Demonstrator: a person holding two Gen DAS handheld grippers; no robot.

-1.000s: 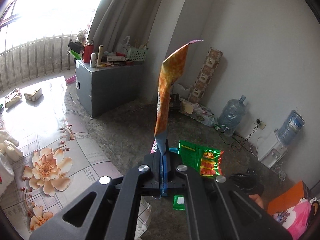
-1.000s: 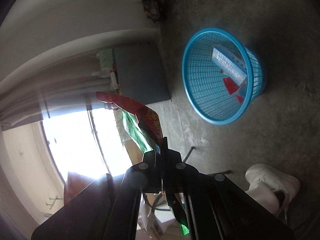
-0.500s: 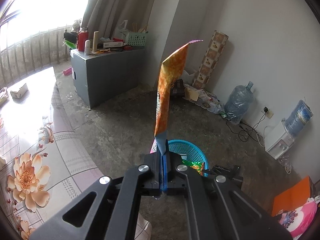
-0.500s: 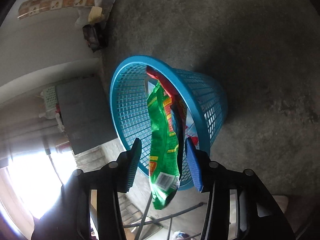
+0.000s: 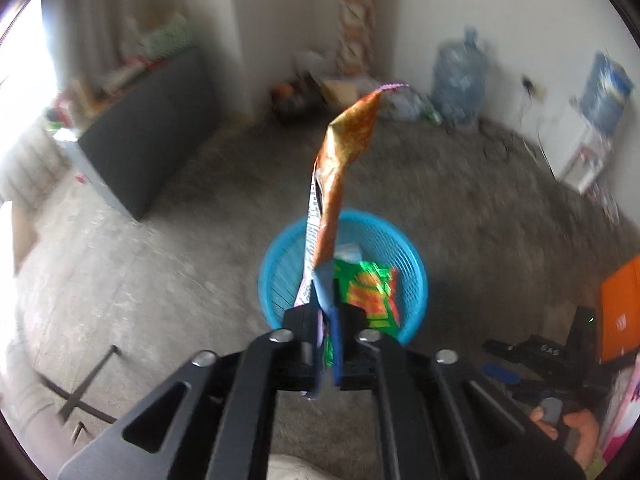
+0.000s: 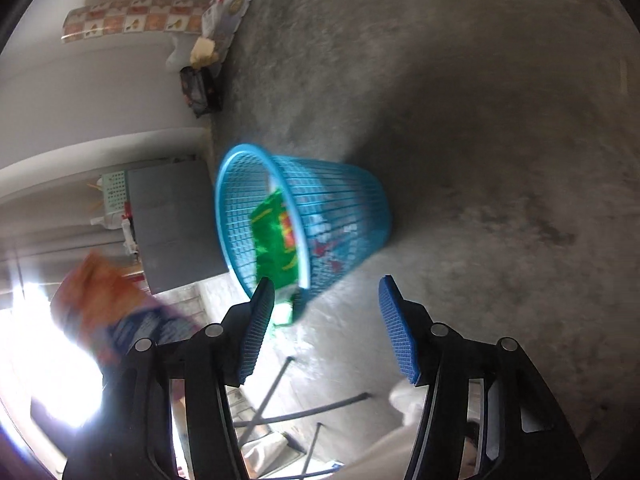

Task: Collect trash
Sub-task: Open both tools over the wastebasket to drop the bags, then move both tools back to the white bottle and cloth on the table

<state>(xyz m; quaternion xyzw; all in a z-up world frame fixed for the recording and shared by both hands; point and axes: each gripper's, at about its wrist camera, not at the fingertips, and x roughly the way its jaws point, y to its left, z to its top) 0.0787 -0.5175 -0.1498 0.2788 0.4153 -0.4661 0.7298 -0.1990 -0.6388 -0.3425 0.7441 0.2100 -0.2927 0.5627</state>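
Note:
My left gripper [image 5: 326,344] is shut on an orange snack wrapper [image 5: 344,168] that stands up from the jaws, above a blue mesh basket [image 5: 408,248] on the floor. A green snack bag [image 5: 370,292] lies inside the basket. In the right wrist view my right gripper [image 6: 326,332] is open and empty, its blue pads [image 6: 396,332] spread, just beside the basket [image 6: 340,200] with the green bag [image 6: 276,236] leaning on its rim. The orange wrapper [image 6: 116,304] shows blurred at the left.
A grey cabinet [image 5: 136,136] stands against the wall at the left. Water jugs [image 5: 460,76] and clutter line the far wall. An orange box [image 5: 620,312] sits at the right. Thin metal legs [image 6: 288,392] cross the floor near my right gripper.
My right gripper opened and let the green bag drop into the basket, then drew back. My left gripper swung over the basket with the orange wrapper still held.

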